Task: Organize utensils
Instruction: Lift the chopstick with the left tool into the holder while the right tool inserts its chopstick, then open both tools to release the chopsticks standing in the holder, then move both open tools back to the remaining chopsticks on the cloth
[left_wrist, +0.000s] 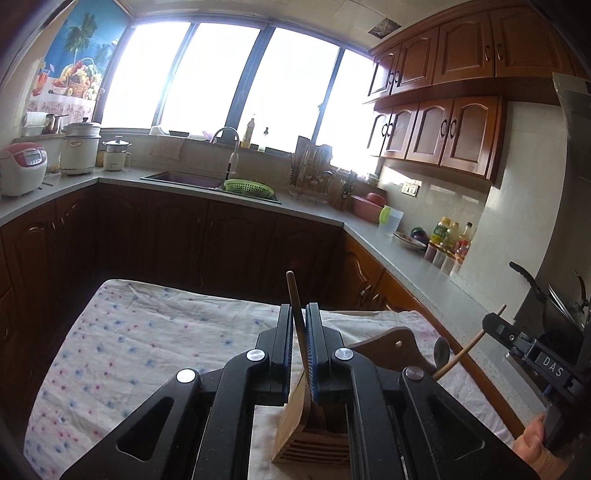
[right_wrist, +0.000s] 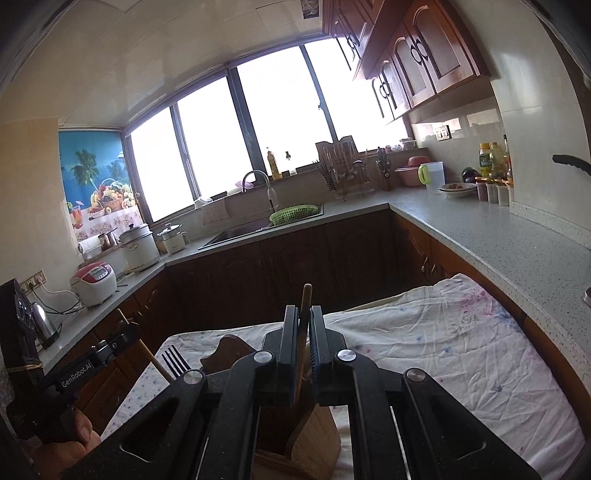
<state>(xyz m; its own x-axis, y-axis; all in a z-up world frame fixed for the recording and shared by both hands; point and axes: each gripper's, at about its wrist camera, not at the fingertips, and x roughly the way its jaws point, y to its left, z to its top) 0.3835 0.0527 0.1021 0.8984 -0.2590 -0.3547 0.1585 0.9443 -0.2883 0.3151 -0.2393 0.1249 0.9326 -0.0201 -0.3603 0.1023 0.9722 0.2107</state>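
My left gripper (left_wrist: 299, 306) is shut on a thin wooden utensil handle (left_wrist: 291, 284) that stands nearly upright, its lower end going down into a wooden utensil holder (left_wrist: 295, 428) just below the jaws. My right gripper (right_wrist: 303, 308) is shut the same way on another wooden handle (right_wrist: 306, 295) over the holder (right_wrist: 317, 439). Each view shows the other gripper (left_wrist: 493, 321) (right_wrist: 127, 330) with its slanted stick. A metal spoon bowl (left_wrist: 441, 349) and fork tines (right_wrist: 175, 360) show beside those sticks' lower ends; I cannot tell whether they belong to them.
The holder stands on a table under a dotted white cloth (left_wrist: 147, 350) (right_wrist: 443, 350). A grey countertop (right_wrist: 498, 236) runs close along the right with bottles (right_wrist: 493, 162) and a jug (right_wrist: 434, 177). Farther off are a sink with a green basket (left_wrist: 249, 188), rice cookers (left_wrist: 22, 168) and a kettle (right_wrist: 44, 325).
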